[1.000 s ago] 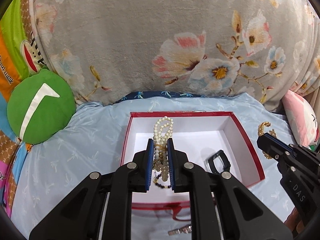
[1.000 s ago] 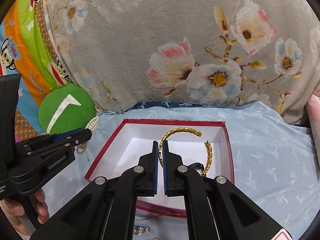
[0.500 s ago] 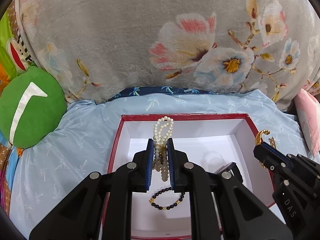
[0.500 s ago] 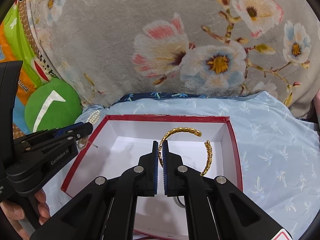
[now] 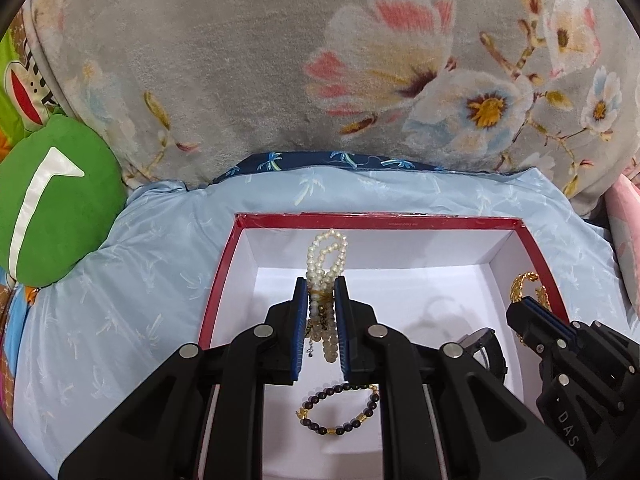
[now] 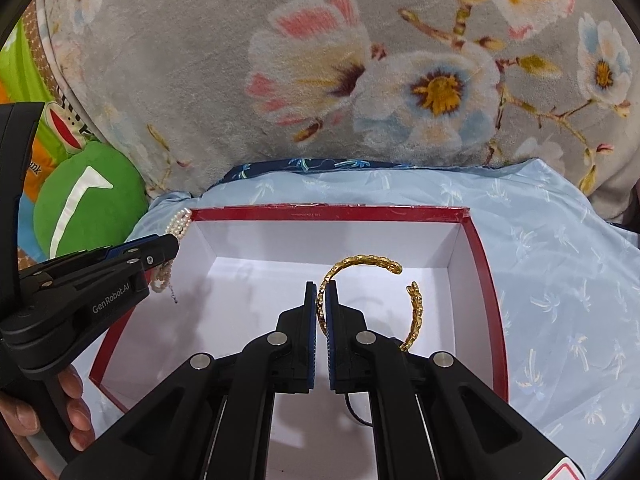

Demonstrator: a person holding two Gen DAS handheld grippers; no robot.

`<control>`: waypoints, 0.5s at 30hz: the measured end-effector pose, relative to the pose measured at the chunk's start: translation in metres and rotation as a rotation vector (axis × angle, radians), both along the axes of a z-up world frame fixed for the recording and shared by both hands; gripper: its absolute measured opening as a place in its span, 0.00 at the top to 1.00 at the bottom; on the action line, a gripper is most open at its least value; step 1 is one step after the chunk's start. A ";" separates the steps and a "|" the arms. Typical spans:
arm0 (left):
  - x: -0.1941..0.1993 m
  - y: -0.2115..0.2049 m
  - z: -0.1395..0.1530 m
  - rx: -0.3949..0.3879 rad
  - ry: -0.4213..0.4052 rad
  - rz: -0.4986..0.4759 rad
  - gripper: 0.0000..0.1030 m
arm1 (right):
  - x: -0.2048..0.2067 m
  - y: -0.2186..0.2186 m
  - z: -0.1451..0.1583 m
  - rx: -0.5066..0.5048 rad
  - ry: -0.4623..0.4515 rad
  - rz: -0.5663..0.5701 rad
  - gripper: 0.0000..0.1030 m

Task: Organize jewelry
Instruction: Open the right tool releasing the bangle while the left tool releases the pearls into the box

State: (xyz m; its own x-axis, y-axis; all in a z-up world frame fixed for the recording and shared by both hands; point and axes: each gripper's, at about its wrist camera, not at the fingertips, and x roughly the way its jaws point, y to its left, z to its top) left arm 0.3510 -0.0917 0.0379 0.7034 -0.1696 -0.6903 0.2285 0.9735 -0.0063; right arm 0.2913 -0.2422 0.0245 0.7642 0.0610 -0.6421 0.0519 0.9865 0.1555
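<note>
A red box (image 5: 376,219) with a white inside lies on the light blue sheet; it also shows in the right wrist view (image 6: 328,213). My left gripper (image 5: 321,292) is shut on a pearl necklace (image 5: 326,254) and holds it over the box's left half. My right gripper (image 6: 321,292) is shut on a gold open bangle (image 6: 362,261) and holds it over the box's right half. A dark beaded bracelet (image 5: 340,410) and a black watch (image 5: 486,344) lie on the box floor.
A grey floral blanket (image 5: 320,60) rises behind the box. A green round cushion (image 5: 52,200) sits at the left. A pink cushion (image 5: 624,232) is at the right edge. My hand (image 6: 76,412) shows at the lower left of the right wrist view.
Both grippers have moved forward and lower over the box, still holding their pieces. The beaded bracelet on the box floor has come into full view.
</note>
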 end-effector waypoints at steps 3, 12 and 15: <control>0.002 0.001 -0.002 0.004 0.000 0.004 0.88 | 0.002 0.001 -0.005 0.005 0.008 0.000 0.96; 0.006 0.012 -0.001 -0.051 0.003 0.043 0.27 | -0.003 0.000 -0.001 -0.028 -0.044 -0.037 0.37; 0.003 0.019 0.004 -0.060 -0.010 0.052 0.26 | -0.009 -0.001 0.006 -0.049 -0.068 -0.041 0.37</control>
State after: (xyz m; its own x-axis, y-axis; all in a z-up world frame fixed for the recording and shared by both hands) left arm 0.3537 -0.0725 0.0419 0.7190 -0.1732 -0.6731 0.1777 0.9821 -0.0630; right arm 0.2823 -0.2428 0.0307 0.8072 -0.0020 -0.5903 0.0837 0.9903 0.1112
